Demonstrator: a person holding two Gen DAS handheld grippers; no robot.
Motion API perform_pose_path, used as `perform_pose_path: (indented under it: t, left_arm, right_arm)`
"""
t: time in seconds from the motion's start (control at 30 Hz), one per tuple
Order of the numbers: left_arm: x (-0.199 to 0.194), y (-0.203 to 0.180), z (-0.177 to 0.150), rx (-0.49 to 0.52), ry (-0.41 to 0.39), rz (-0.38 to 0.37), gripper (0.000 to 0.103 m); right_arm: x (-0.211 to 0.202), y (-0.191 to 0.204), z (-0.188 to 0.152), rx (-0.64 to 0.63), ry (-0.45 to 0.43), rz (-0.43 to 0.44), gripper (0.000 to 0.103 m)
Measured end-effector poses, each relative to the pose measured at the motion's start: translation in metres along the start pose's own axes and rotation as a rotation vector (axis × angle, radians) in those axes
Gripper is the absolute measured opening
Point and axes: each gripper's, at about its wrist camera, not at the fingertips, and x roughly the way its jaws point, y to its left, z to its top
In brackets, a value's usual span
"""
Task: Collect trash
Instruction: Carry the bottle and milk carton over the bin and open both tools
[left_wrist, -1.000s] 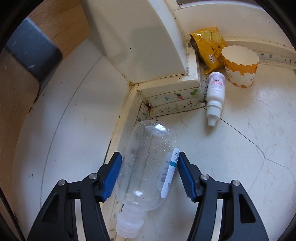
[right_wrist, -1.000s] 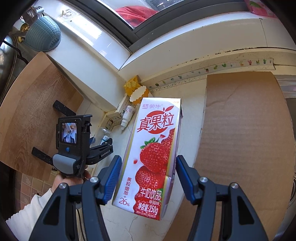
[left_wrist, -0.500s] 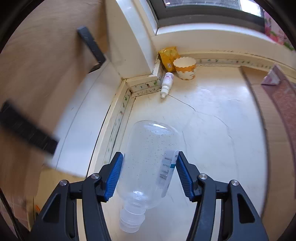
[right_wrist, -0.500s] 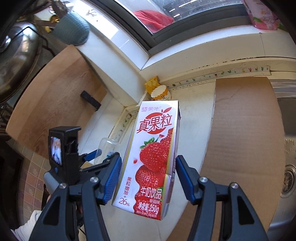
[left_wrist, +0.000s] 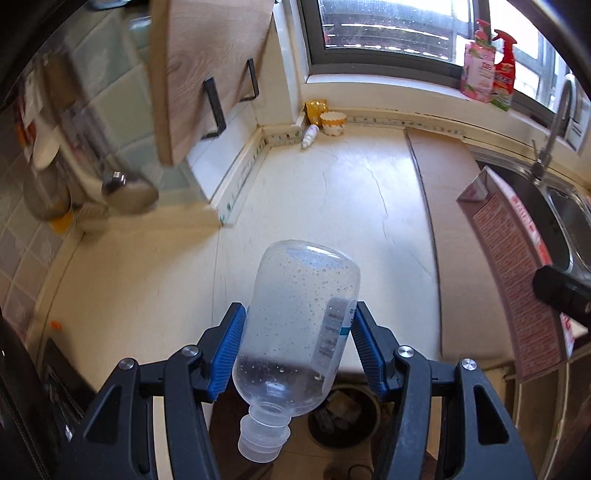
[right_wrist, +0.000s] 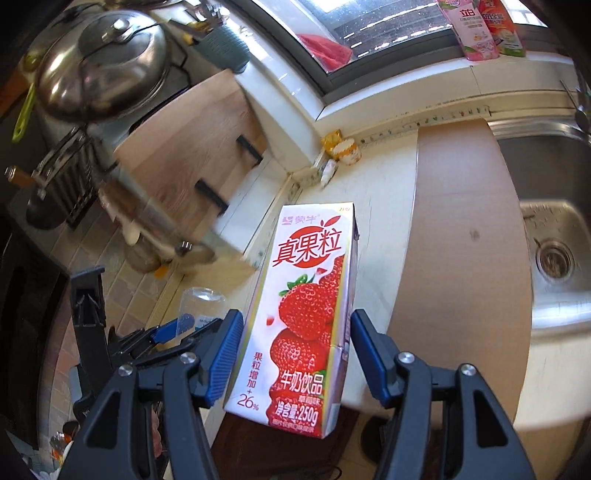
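My left gripper (left_wrist: 297, 345) is shut on a clear empty plastic bottle (left_wrist: 295, 325), neck toward the camera, held past the counter's front edge above a dark trash bin (left_wrist: 341, 417) on the floor. My right gripper (right_wrist: 295, 354) is shut on a strawberry milk carton (right_wrist: 306, 314), held upright near the counter's front edge; the carton also shows at the right in the left wrist view (left_wrist: 517, 266). In the far corner lie a small white bottle (left_wrist: 309, 134), a paper cup (left_wrist: 332, 123) and a yellow snack bag (left_wrist: 314, 110). The left gripper with the bottle (right_wrist: 199, 306) shows in the right wrist view.
A white counter (left_wrist: 332, 206) with a brown mat (left_wrist: 454, 221) lies ahead, a steel sink (right_wrist: 554, 229) at right. A wooden cutting board (left_wrist: 207, 66) leans at left, near a pot with a lid (right_wrist: 99, 62). Spray bottles (left_wrist: 487, 70) stand on the windowsill.
Both grippers pulled back and up from the corner toward the counter's front edge, each keeping its hold. The trash bin has come into the left wrist view below the bottle.
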Motion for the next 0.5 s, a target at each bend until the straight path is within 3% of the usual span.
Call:
perform_pose_path:
  t: [0.23, 0.37, 0.5]
  left_arm:
    - [-0.017, -0.004, -0.108, -0.022, 0.091, -0.113, 0.057]
    - [0.003, -0.008, -0.159, -0.051, 0.171, -0.165, 0.057]
    - [0.04, -0.01, -0.199, -0.098, 0.248, -0.213, 0.057]
  right_arm:
    - [-0.005, 0.017, -0.1, -0.038, 0.159, -0.035, 0.06]
    - [0.006, 0.009, -0.14, -0.048, 0.264, -0.07, 0.06]
    - [0.042, -0.028, -0.173, -0.017, 0.379, -0.125, 0.06]
